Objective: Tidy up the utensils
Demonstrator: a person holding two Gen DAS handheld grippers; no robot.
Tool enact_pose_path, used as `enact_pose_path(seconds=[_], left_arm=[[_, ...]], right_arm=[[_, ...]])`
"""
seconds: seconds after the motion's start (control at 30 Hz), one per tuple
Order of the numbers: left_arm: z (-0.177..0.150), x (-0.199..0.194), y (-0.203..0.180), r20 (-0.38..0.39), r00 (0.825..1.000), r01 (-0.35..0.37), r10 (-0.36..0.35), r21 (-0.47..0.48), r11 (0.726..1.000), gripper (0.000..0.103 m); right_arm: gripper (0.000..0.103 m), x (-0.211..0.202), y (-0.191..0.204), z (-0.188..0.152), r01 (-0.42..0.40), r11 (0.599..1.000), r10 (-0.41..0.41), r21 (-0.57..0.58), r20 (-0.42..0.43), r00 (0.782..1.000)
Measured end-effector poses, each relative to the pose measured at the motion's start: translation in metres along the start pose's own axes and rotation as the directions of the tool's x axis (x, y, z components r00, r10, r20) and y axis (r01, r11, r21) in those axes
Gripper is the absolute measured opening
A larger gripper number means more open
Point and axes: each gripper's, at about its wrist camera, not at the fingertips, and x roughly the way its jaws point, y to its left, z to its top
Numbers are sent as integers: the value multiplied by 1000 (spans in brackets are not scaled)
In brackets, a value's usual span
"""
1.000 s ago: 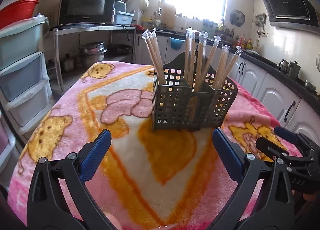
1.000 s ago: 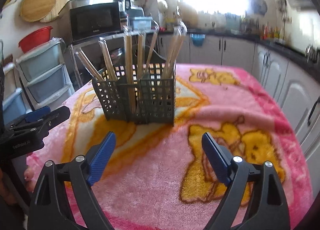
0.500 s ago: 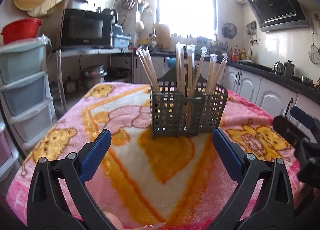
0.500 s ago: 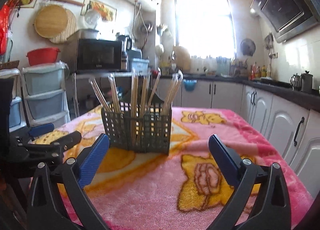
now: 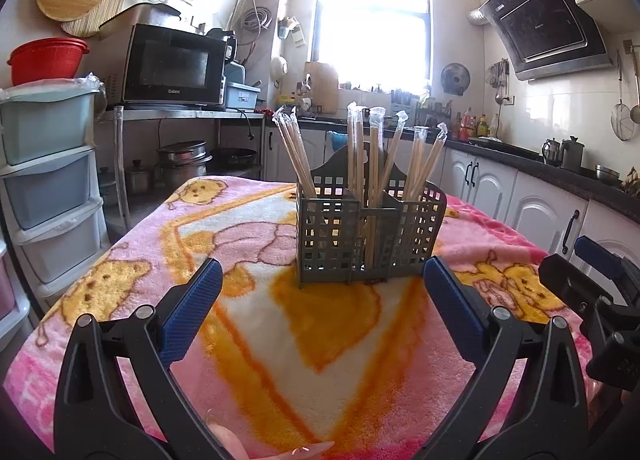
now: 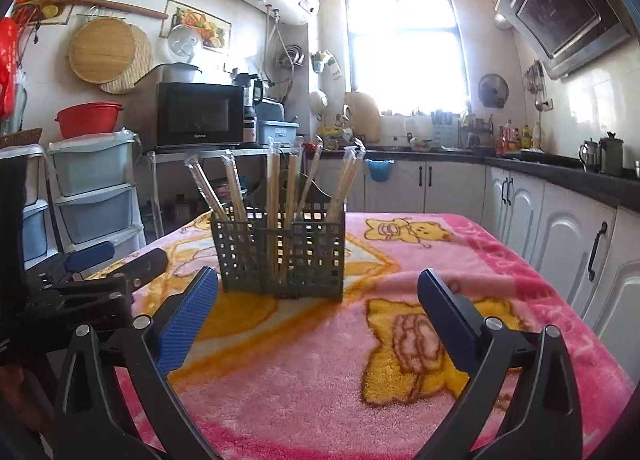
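Left wrist view looks across a table (image 5: 248, 344) draped in a pink cartoon blanket (image 5: 120, 288) toward a dark grid-walled utensil holder (image 5: 370, 236) standing upright near the middle of the table, well short of its far edge. Wrapped chopsticks (image 5: 374, 164) stand in its compartments, some leaning outward. The left gripper (image 5: 322, 300) hangs over the near edge with its blue pads wide apart and nothing between them, the holder lying beyond the tips. A fingertip (image 5: 228, 434) shows at the bottom of this view only. The right gripper (image 5: 600, 296) pokes in from the right edge.

Right wrist view shows that right gripper (image 6: 318, 300) spread just as wide and empty, apart from the holder (image 6: 280, 256), whose chopsticks (image 6: 280, 188) fan upward. Only here does the blanket's bear print near the table's far right corner appear, and the left gripper (image 6: 100, 264) is seen side-on at the left edge, above the table.
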Motion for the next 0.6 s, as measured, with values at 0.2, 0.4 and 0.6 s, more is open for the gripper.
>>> enact_pose_path(seconds=[0.2,0.4,0.6], left_arm=[[0,0,2,-3,1000,2,-2,-6,1000,93],[-1,0,1,-2,1000,3,-3,-5,1000,93],[-1,-1,1,-1,1000,6,-6,-6,1000,93]], right_arm=[[97,1,-1,-1,1,1000,-1,-5,-3,1000],[97,1,0,-1,-2,1000,2,-14,0,1000],[97,0,0,-2,4,1000,-4,-11,0,1000]])
